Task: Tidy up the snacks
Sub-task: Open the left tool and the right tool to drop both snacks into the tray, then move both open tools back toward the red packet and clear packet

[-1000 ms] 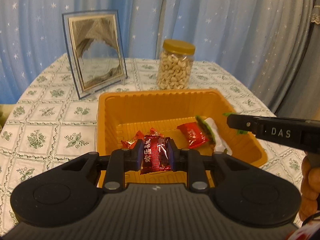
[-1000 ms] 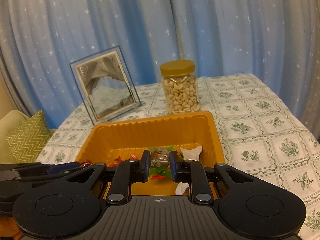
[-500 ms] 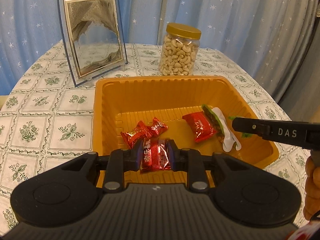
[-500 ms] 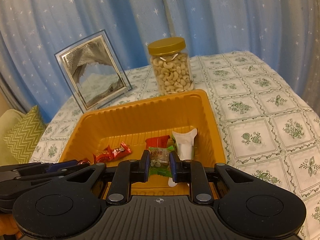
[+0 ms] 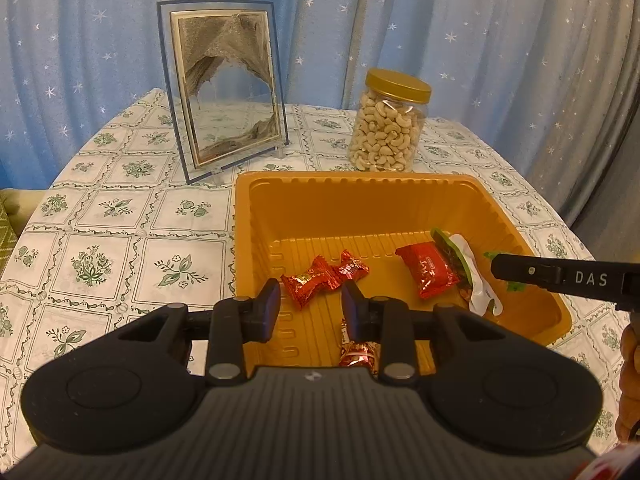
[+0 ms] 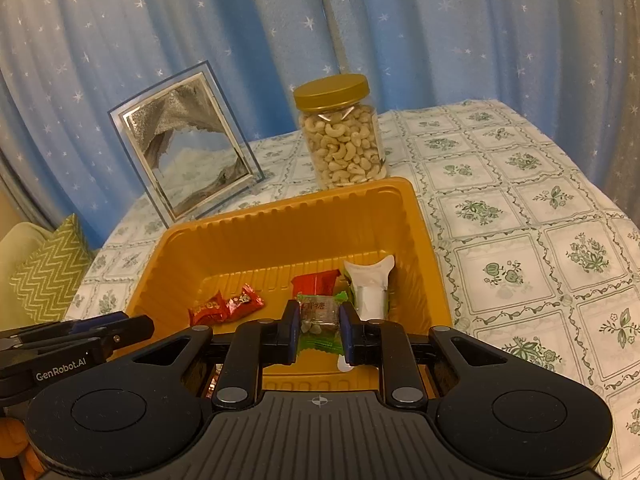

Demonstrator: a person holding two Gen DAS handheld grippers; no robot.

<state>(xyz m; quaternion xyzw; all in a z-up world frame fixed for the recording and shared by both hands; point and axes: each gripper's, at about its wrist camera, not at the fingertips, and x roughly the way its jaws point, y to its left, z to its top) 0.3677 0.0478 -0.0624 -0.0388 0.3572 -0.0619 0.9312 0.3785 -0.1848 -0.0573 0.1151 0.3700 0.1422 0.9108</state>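
An orange tray [image 5: 360,188] [image 6: 280,216] sits on the table. My left gripper [image 5: 310,304] is open and empty over the tray's near edge. A red snack packet [image 5: 358,350] lies in the tray below it. Two red candies [image 5: 324,276] [image 6: 226,306], a red packet [image 5: 428,268] and a white-green packet [image 5: 470,268] [image 6: 370,284] lie in the tray. My right gripper [image 6: 319,326] is shut on a green-wrapped candy [image 6: 319,318], held above the tray's near side. The right gripper also shows in the left wrist view [image 5: 560,278].
A jar of cashews [image 5: 390,120] [image 6: 340,132] with a gold lid stands behind the tray. A framed sand picture [image 5: 228,92] [image 6: 184,144] stands at the back left. A floral tablecloth [image 5: 108,240] covers the table. Blue curtains hang behind. A green cushion [image 6: 48,272] is at left.
My left gripper has opened and let go of the red packet, which dropped into the tray. Both grippers have risen and tipped downward. The right gripper still holds the green candy.
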